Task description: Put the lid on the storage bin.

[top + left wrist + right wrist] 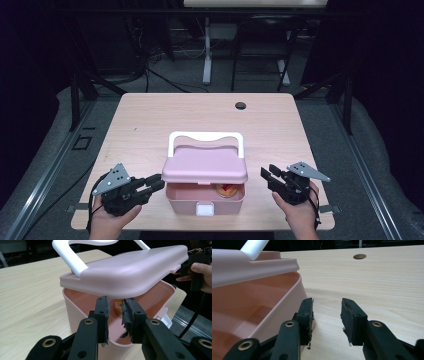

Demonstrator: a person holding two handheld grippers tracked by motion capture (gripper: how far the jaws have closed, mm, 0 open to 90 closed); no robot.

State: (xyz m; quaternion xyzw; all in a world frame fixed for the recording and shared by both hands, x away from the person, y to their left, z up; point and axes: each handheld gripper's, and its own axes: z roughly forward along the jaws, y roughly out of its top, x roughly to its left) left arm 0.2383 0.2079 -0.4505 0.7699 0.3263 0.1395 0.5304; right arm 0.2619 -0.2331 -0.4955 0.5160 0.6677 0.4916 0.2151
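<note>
Pink box (pixel 205 195) between left claw (pixel 156 182), right claw (pixel 266 176), lid (pixel 205 169) ajar

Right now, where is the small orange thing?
In the high view the small orange thing lies inside the pink box, at its right side under the half-raised lid, between the left gripper and the right gripper.
</note>
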